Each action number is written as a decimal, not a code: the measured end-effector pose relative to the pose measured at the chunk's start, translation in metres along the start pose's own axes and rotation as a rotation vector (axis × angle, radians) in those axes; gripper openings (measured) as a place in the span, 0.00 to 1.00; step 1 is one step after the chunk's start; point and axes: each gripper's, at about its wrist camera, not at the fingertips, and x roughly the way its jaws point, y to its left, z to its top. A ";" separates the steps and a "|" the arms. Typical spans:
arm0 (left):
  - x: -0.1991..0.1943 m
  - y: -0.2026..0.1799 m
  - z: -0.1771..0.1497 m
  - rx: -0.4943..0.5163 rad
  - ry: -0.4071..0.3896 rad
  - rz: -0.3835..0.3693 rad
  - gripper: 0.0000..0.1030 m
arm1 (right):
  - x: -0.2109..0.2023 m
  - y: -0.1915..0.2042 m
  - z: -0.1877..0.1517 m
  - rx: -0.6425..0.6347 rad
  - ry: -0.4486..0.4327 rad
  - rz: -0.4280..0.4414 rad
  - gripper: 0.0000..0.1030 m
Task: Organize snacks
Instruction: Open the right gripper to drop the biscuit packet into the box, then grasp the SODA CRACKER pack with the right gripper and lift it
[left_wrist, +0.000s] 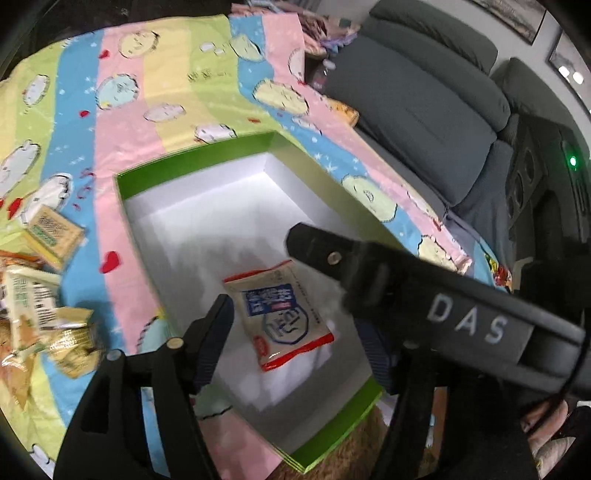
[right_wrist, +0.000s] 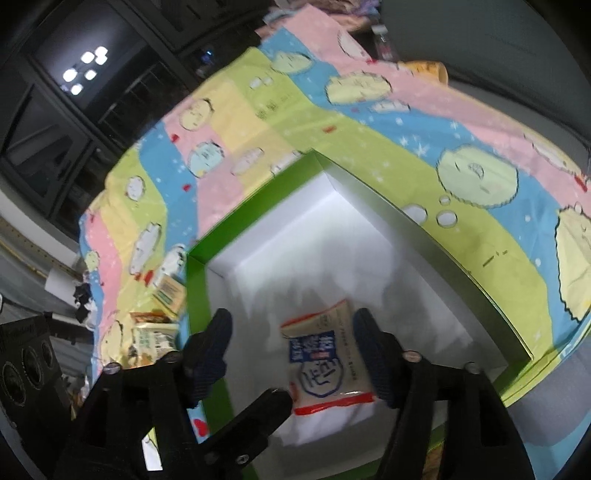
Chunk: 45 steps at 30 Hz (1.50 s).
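Left gripper (left_wrist: 295, 332): mine, nearest the lens; jaws parted, nothing pinched, hanging over the box interior.
Right gripper (right_wrist: 293, 338): mine; jaws released and standing apart, pads clear of any object. In the left wrist view its black body crosses in front of my left gripper's right finger.
Snack packet (left_wrist: 282, 314): white, blue print, red ends; lies flat on the box floor, directly below and between my left fingers. In the right wrist view it (right_wrist: 327, 360) sits between my right fingers, closer to the right one; contact with that pad cannot be told.
Box (left_wrist: 192, 164): green rim, white inside, open top; surrounds the packet, extends ahead of both grippers.
Loose snacks (left_wrist: 44, 288): heap of packets on the cloth, left of my left gripper, outside the box wall.
Cloth (left_wrist: 122, 110): pastel stripes with cartoon shapes; under the box, spreading ahead.
Sofa (left_wrist: 424, 96): grey, far right, beyond the cloth.
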 end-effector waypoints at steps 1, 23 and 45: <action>-0.010 0.003 -0.002 -0.006 -0.022 0.005 0.68 | -0.004 0.005 0.000 -0.012 -0.017 0.005 0.69; -0.153 0.209 -0.101 -0.443 -0.312 0.311 0.99 | 0.014 0.136 -0.046 -0.295 0.012 0.226 0.95; -0.171 0.290 -0.141 -0.679 -0.266 0.445 0.99 | 0.214 0.236 0.007 -0.575 0.357 -0.133 0.90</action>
